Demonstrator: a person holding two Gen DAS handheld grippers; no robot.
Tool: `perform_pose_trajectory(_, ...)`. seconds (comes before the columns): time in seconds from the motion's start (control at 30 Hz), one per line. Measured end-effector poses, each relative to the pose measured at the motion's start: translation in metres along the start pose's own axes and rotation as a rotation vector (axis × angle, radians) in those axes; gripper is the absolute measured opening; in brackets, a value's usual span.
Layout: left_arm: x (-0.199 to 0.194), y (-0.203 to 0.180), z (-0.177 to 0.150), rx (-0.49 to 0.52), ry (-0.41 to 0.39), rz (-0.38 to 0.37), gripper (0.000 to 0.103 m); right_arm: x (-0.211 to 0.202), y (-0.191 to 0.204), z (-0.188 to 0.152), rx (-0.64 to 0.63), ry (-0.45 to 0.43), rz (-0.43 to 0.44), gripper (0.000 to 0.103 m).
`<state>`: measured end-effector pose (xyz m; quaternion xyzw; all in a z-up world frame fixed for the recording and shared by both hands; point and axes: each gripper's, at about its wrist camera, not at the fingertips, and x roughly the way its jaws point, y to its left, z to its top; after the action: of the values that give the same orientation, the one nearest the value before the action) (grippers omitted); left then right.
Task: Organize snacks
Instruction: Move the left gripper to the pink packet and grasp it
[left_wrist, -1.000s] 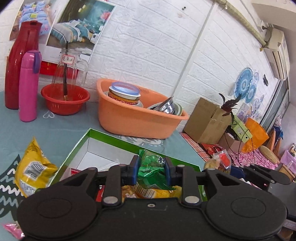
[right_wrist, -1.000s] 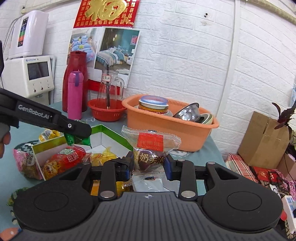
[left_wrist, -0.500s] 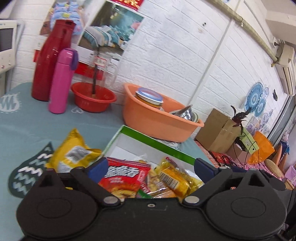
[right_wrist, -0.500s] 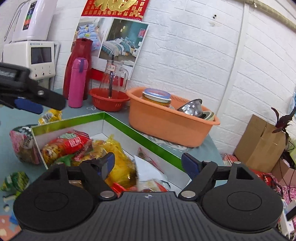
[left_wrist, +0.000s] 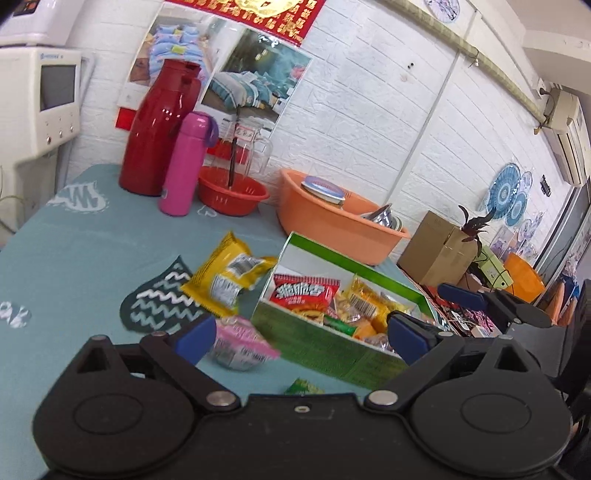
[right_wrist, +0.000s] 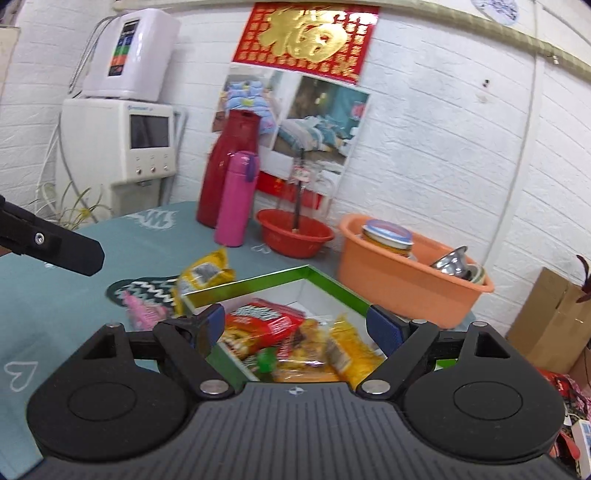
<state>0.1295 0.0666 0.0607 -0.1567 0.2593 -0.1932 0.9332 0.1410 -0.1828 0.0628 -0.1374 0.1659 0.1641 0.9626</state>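
Tongs on both sides, left (left_wrist: 299, 334) and right (right_wrist: 295, 326), now gape empty, their packets dropped into the green box (left_wrist: 332, 350).

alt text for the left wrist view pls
The open left gripper hovers over a teal tablecloth beside a green box filled with snack packets. A pink packet and a yellow packet lie outside it.
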Motion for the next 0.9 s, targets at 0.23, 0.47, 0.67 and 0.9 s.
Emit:
perform_pose_trajectory(0.23, -0.008, 0.011, -0.013, 0.015, 0.032, 0.0, 0.103, -0.004, 0.016, 0.006, 0.103, 0.036, 0.107, 0.103)
perform_pose_trajectory(0.47, -0.001, 0.035, -0.022, -0.044, 0.069, 0.047, 0.103, 0.009, 0.025, -0.015, 0.149, 0.164, 0.117, 0.103)
perform_pose_trajectory(0.67, 0.003, 0.045, -0.028, -0.085, 0.095, 0.059, 0.103, 0.016, 0.026, -0.034, 0.19, 0.241, 0.144, 0.103)
perform_pose_trajectory(0.9, 0.001, 0.05, -0.03, -0.09, 0.072, 0.083, 0.103, 0.016, 0.029, -0.044, 0.188, 0.226, 0.192, 0.103)
